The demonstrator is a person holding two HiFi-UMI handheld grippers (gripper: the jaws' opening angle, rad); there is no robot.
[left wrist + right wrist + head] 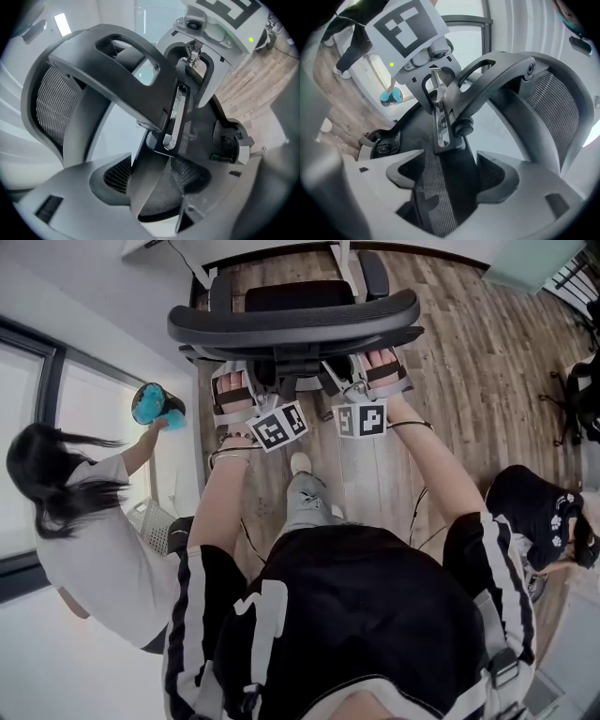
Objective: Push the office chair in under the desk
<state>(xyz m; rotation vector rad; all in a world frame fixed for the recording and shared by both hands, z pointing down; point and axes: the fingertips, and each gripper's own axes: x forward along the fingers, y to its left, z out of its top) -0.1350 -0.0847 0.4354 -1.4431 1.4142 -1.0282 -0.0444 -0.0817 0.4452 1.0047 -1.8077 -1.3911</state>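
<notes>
With left hand-held gripper point(159, 187) and right hand-held gripper point(450, 183) clenched on the chair point(291, 320) back, risks swivelling it askew through uneven pushing.

In your head view the office chair point(292, 320) hides the tips of your left gripper point(234, 395) and right gripper point(380, 371); the top edge crops the far desk point(281, 246).

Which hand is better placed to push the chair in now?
Neither leads: left tongs and right tongs both clamp the backrest, one each side of its spine. Push evenly with both.
</notes>
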